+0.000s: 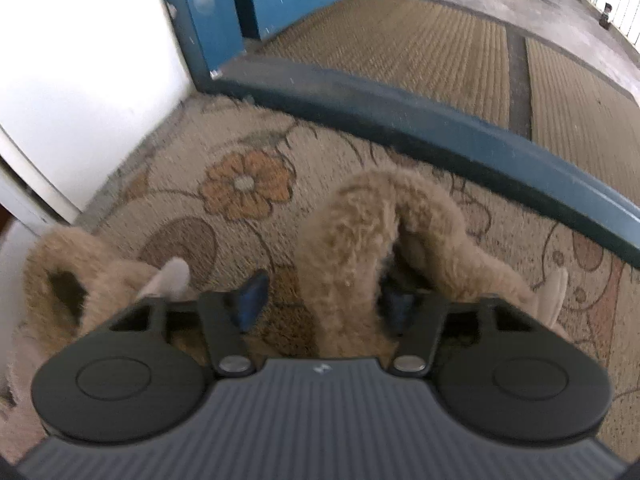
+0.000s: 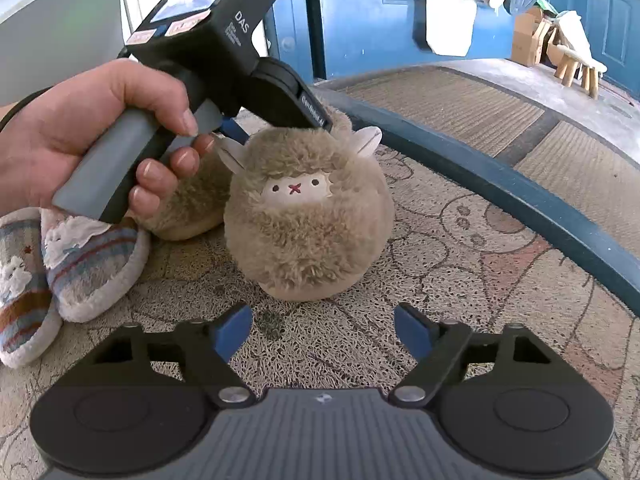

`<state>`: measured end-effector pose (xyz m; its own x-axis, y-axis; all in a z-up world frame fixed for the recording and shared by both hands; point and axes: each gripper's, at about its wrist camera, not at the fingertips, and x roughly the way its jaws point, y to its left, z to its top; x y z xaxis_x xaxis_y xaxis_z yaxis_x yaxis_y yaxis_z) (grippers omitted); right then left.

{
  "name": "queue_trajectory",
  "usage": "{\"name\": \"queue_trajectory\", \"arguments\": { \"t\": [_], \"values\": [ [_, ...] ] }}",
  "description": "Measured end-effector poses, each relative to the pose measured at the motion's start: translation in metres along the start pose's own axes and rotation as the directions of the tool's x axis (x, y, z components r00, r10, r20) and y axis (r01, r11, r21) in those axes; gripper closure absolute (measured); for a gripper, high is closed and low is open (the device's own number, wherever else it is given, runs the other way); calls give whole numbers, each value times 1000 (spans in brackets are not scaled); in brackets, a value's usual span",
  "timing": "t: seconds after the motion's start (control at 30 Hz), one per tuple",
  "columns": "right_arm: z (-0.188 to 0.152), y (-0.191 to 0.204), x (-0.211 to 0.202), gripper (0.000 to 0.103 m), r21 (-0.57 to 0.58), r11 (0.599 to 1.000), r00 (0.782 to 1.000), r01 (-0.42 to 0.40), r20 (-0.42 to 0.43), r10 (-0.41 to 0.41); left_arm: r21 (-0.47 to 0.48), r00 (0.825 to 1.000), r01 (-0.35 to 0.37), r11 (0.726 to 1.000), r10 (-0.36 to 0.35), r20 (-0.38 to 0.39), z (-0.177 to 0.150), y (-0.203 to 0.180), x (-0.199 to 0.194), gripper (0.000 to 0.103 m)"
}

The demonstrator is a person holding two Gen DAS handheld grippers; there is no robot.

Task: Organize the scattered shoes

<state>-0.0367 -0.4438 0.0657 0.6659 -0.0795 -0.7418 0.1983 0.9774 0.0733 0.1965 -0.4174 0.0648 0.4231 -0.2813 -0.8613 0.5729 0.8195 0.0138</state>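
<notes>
While the left gripper (image 1: 324, 300) straddles the heel wall of one sheep slipper (image 1: 368, 248), fingers one inside and one outside and still fairly wide, I cannot tell if it is pinching the plush. Right gripper (image 2: 323, 332) is wide open, holding nothing, just short of that slipper's toe. Second sheep slipper (image 2: 192, 204) lies just beside the first, partly hidden by the hand (image 2: 96, 136) on the left handle. Two striped slippers (image 2: 60, 264) sit side by side to the left. All four are on the floral mat (image 2: 460, 264). A blue sill (image 2: 520, 200) curves just behind; a woven mat (image 1: 420, 48) and two small stools (image 2: 576, 66) lie beyond. Handle reads "DAS".
</notes>
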Motion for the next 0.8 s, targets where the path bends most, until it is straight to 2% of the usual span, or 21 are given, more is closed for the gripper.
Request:
{"name": "queue_trajectory", "arguments": {
  "t": [0.1,0.2,0.57,0.63,0.7,0.8],
  "values": [
    [3,1,8,32,6,1000,1000,-14,-13,14,-9,1000,25,1000,-25,-11,0,1,3,76],
    [8,-1,15,32,48,998,999,-36,-20,37,-9,999,39,999,-39,-14,0,-1,3,83],
    [27,9,45,30,37,999,1000,-10,-27,11,-40,998,58,997,-59,-21,1,5,-1,88],
    [29,5,45,44,37,999,1000,-19,-3,19,-40,999,38,998,-39,-10,2,7,-3,88],
    [33,3,48,52,28,999,1000,-31,6,31,-41,999,38,998,-38,1,4,11,-4,88],
    [44,2,56,55,2,999,999,-52,-4,52,-45,1000,26,999,-26,13,9,16,-4,88]
  ]
}}
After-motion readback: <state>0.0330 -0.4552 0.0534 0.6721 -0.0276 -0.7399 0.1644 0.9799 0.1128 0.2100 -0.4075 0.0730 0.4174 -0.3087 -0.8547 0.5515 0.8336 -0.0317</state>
